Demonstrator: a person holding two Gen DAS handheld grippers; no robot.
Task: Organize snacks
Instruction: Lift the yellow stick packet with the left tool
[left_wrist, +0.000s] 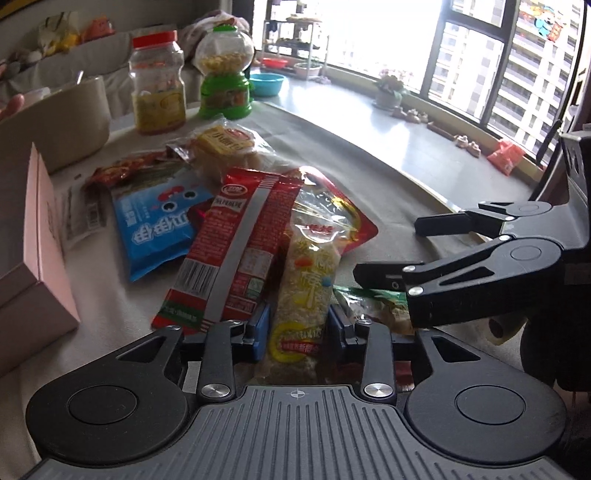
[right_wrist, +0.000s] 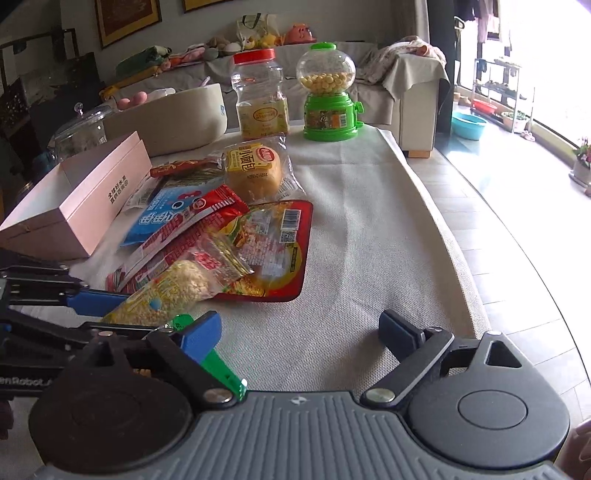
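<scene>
My left gripper (left_wrist: 297, 334) is clamped on a clear packet of yellow puffed-rice snack (left_wrist: 306, 280), its blue pads pressed against the packet's two long sides at the near end. The packet runs straight ahead from the gripper, its far end resting on a large red-edged noodle bag (left_wrist: 347, 218). Just left of my left gripper, a red sausage packet (left_wrist: 236, 251) lies tilted with its barcode end nearest me. Farther ahead and to the left is a blue packet with cartoon eyes (left_wrist: 155, 229), and beyond it a small bread in clear wrap (left_wrist: 225, 147). At the far edge of the surface (right_wrist: 362, 236) stand a red-lidded plastic jar (left_wrist: 157, 85) and a green gumball dispenser (left_wrist: 225, 74). A pink box (left_wrist: 40, 236) sits on my far left.

My right gripper (right_wrist: 301, 332) has its fingers spread wide apart and holds nothing; only bare cloth lies between them. A green-edged packet (right_wrist: 221, 369) pokes out under its left finger, close by my left gripper's blue pad. The snack pile lies ahead and to the left of this gripper. From the left camera, the right gripper appears just to the right of the rice packet.
</scene>
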